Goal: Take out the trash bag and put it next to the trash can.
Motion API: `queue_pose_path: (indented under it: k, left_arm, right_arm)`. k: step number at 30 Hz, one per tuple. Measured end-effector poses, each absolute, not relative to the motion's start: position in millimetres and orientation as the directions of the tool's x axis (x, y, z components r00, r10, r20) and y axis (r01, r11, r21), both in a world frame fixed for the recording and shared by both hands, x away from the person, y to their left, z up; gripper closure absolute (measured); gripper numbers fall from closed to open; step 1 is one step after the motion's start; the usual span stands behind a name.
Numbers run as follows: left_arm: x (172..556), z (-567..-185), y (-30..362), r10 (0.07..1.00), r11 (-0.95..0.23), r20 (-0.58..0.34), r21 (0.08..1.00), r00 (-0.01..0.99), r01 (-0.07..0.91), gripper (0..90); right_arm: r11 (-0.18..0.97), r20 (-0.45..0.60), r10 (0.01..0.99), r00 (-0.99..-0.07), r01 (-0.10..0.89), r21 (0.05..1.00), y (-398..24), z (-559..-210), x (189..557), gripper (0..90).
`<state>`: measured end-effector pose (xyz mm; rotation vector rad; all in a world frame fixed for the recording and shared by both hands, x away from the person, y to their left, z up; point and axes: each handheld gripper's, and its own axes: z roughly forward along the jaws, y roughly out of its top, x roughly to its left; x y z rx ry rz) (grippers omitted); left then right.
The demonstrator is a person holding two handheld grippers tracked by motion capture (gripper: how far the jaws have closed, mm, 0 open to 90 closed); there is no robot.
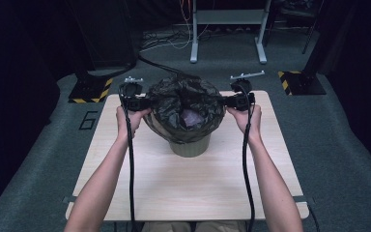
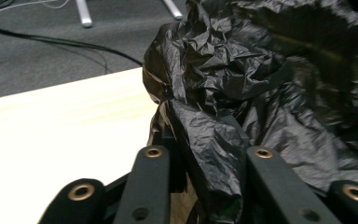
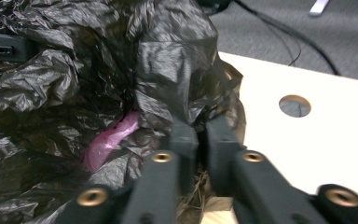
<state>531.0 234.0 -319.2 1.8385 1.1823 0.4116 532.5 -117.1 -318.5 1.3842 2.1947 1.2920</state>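
A small greenish bin (image 1: pixel 191 145) stands at the middle of the pale wooden table (image 1: pixel 188 188), lined with a crumpled black bag (image 1: pixel 183 94). My left gripper (image 1: pixel 146 103) is at the bag's left rim, and in the left gripper view a fold of the bag (image 2: pixel 209 140) is pinched between its jaws. My right gripper (image 1: pixel 224 101) is at the right rim. In the right gripper view it (image 3: pixel 200 130) is shut on the bag's edge (image 3: pixel 177 70). Something pink (image 3: pixel 112 140) lies inside the bag. The bag's rim is drawn up above the bin.
A round hole (image 3: pixel 294 105) is cut in the tabletop near the right gripper. Behind the table are grey carpet, loose cables (image 1: pixel 159 65), the white legs of a desk (image 1: pixel 227 53) and two stand bases with yellow-black stripes (image 1: pixel 92 89) (image 1: pixel 302 82).
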Motion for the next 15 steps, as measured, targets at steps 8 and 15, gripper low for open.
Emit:
queue_pose_path:
  k: [8,15]
  left_arm:
    - [524.3,-290.2,220.2,0.803,-0.176,-0.178,0.841,0.569,0.512,87.6]
    - [523.1,-269.7,201.2,0.758,-0.19,-0.179,0.859,0.627,0.475,87.1]
  right_arm:
    - [0.182,0.217,0.792,-0.571,0.56,0.808,-108.0,-289.7,523.7,89.5]
    - [0.204,0.197,0.769,-0.608,0.526,0.826,-91.8,-267.6,519.4,89.7]
